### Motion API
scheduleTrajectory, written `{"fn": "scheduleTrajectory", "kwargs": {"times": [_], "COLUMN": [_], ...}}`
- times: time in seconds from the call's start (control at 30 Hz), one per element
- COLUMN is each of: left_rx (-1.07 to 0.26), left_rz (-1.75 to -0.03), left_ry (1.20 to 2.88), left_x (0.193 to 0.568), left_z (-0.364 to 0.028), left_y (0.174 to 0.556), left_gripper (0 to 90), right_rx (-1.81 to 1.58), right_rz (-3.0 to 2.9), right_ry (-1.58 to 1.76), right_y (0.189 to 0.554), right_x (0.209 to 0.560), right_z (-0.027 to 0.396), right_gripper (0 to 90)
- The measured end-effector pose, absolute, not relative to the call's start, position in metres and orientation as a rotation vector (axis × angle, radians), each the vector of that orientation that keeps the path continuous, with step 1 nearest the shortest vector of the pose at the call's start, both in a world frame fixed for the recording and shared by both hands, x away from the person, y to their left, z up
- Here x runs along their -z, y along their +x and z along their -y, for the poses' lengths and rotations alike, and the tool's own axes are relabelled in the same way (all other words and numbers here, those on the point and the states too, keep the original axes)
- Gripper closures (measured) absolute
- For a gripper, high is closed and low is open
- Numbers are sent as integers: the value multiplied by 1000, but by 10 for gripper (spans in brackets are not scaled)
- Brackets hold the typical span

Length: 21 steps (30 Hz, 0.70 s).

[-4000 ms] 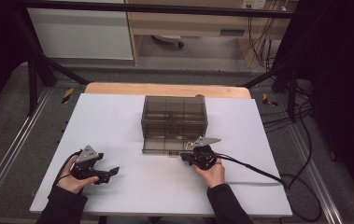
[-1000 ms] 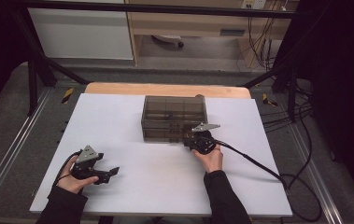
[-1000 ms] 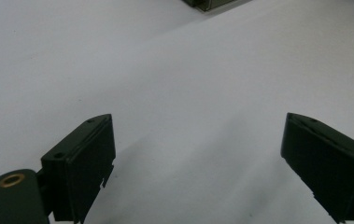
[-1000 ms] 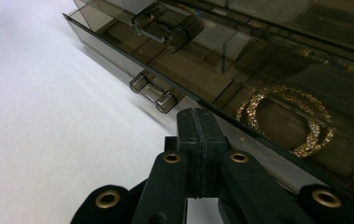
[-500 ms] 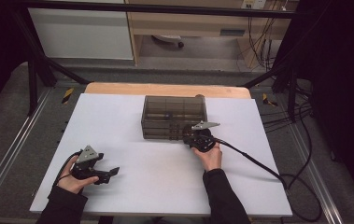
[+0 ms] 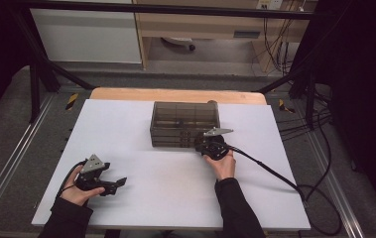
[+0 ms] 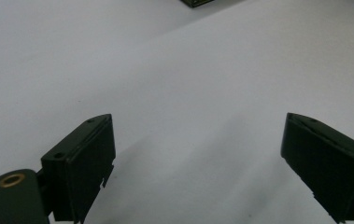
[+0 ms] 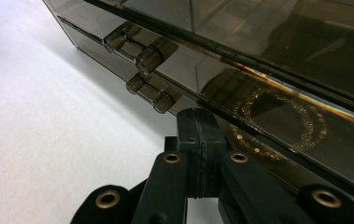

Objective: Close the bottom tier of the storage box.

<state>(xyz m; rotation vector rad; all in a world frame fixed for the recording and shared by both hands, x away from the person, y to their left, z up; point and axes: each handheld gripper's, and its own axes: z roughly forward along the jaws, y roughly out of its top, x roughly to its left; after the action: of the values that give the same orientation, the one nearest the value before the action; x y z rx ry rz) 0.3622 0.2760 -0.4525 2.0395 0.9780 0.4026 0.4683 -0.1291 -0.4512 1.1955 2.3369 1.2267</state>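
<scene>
White sheet is covering the table (image 6: 141, 124), wooden edge peeking out at 12 o'clock. Smoky drawer box (image 6: 185, 119) is sitting just past centre, right gripper (image 6: 206, 144) pressing jaws-together at its 5 o'clock corner. Left gripper (image 6: 118, 183) is idling wide open around 8 o'clock.

1. The bench (image 6: 126, 124) is covered by a white sheet; a strip of bare wood (image 6: 175, 94) shows along its far edge.
2. Grey floor (image 6: 7, 134) lies on both sides, crossed by metal rails (image 6: 12, 163).
3. Beyond the far edge stand a white cabinet (image 6: 86, 34) and a wooden desk (image 6: 200, 25).
4. Black cables (image 6: 314, 129) lie off the right edge.
5. Dark curtains (image 6: 364, 74) close off the sides.
</scene>
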Motion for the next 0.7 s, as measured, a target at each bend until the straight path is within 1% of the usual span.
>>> {"fn": "scheduleTrajectory", "kwargs": {"times": [0.23,0.33,0.5,0.7], "left_rx": [-402,-401,-402,-401], "left_rz": [-979,-980,-978,-979], "left_ry": [2040,2041,2045,2046], "left_x": [453,453,453,453], "left_z": [-276,-276,-276,-276], "left_y": [362,362,362,362], "left_gripper": [97,97,97,97], "right_rx": [-1232,-1254,-1270,-1286], "right_rz": [-2342,-2345,-2364,-2361], "right_ry": [1171,1163,1140,1121], "right_y": [460,455,444,431], "right_x": [444,437,427,414], "right_z": [131,133,137,143], "right_gripper": [899,860,744,532]}}
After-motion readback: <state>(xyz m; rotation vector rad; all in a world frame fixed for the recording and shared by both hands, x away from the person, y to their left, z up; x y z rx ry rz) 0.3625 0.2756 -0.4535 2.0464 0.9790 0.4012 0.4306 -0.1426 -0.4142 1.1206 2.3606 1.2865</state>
